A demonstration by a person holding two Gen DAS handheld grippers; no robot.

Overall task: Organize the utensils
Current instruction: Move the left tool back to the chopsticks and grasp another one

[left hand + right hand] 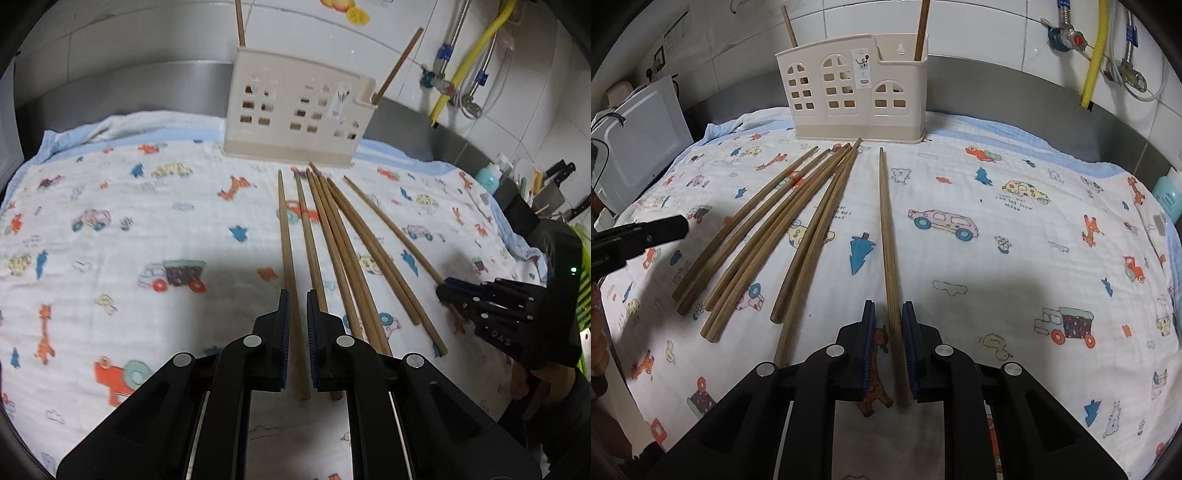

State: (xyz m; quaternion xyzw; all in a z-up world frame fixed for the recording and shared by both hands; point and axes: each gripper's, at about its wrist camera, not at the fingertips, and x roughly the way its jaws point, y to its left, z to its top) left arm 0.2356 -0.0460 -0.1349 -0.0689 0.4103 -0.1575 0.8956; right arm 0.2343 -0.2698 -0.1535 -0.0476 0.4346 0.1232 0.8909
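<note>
Ahead of the fingers, the caddy (858, 88) blocks passage; right of them, bare cloth (1015, 266) lies open.

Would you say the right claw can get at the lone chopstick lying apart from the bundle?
Probably yes: the right claw already straddles the lone chopstick, and nothing lies beside it on the cloth.

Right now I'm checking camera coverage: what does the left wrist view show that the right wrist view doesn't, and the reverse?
Only the left wrist view: knives at the far right edge.
Only the right wrist view: a white appliance at the left.
Both: the beige holder with two chopsticks standing in it, loose chopsticks on the printed cloth, a yellow hose and a teal bottle.
</note>
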